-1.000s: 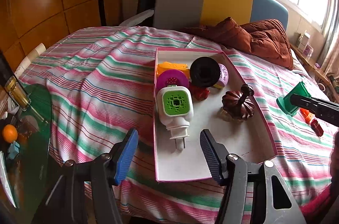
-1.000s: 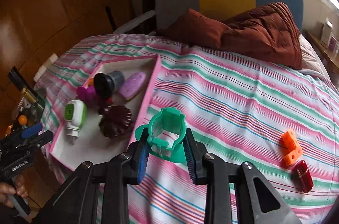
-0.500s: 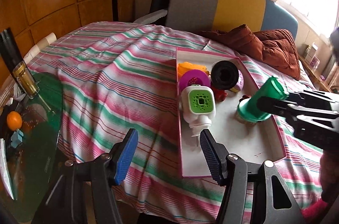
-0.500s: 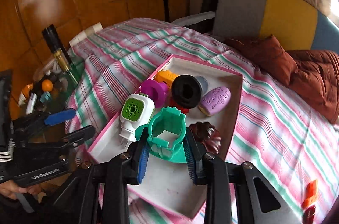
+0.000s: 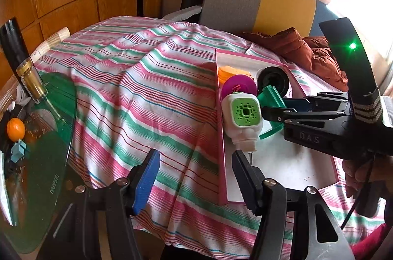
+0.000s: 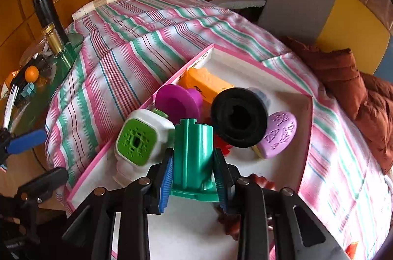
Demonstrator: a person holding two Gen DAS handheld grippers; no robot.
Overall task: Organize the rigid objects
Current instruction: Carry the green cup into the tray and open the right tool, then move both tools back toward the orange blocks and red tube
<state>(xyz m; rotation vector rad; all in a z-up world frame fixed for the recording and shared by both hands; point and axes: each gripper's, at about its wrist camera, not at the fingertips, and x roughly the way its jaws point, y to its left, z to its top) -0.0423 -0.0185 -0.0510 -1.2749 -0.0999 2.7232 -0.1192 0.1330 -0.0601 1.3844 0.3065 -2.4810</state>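
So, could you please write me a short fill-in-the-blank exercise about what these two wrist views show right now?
1. The right gripper is shut on a ____ plastic part.
2. The left gripper holds ____ between its fingers.
3. The purple embossed oval lies inside the pink-rimmed ____.
4. On the glass table sits a round ____ fruit.

Missing words: green; nothing; tray; orange
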